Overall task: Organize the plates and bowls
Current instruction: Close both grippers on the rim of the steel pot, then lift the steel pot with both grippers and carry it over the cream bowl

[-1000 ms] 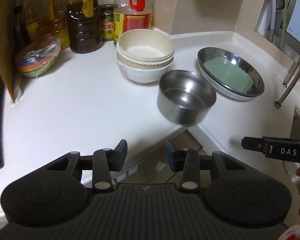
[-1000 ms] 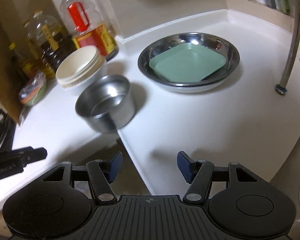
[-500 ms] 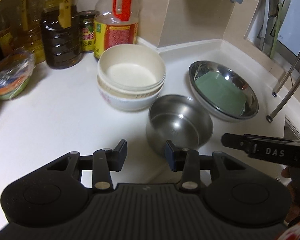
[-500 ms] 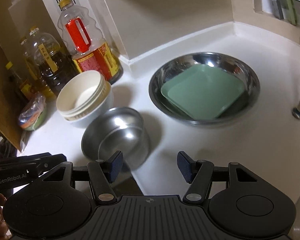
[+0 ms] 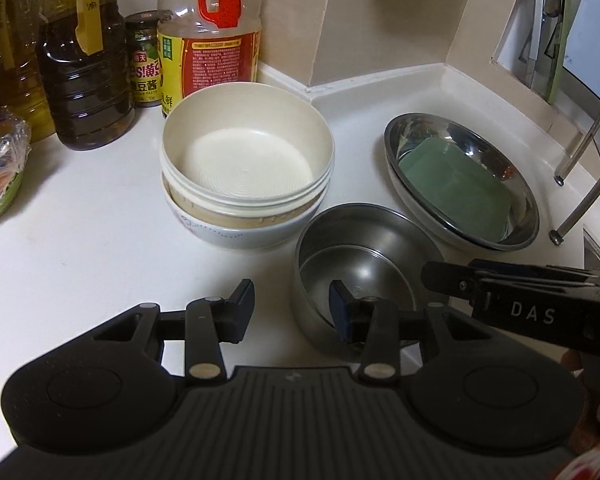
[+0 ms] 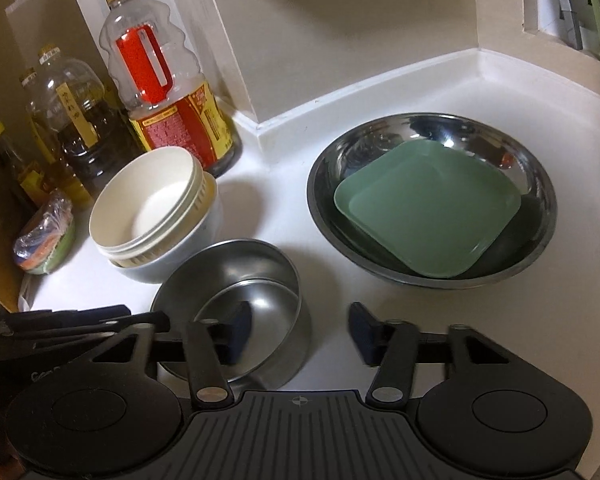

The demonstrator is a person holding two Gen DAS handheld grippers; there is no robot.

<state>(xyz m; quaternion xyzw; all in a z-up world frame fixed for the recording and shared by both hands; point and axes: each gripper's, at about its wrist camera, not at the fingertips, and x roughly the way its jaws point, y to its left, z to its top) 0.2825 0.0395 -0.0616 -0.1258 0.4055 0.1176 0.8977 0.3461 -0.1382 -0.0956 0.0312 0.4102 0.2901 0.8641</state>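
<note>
A small steel bowl (image 5: pixel 364 256) (image 6: pixel 240 280) stands at the counter's front edge. My left gripper (image 5: pixel 292 308) is open, its right finger inside the bowl and its left finger outside the rim. My right gripper (image 6: pixel 300 328) is open, its left finger inside the bowl and its right finger outside the wall. A stack of cream bowls (image 5: pixel 246 168) (image 6: pixel 152 208) stands behind the steel bowl. A wide steel basin (image 5: pixel 456 148) (image 6: pixel 540 184) holds a green square plate (image 5: pixel 456 188) (image 6: pixel 424 208) at the right.
Oil and sauce bottles (image 5: pixel 208 32) (image 6: pixel 168 92) line the back wall at left. A wrapped bowl (image 5: pixel 0 168) (image 6: pixel 44 240) sits at far left. Metal rack legs (image 5: pixel 580 184) stand at right beside the sink edge.
Both grippers have moved forward and down to the small steel bowl, so each now straddles its rim. Both stay open. The dishes have not moved.
</note>
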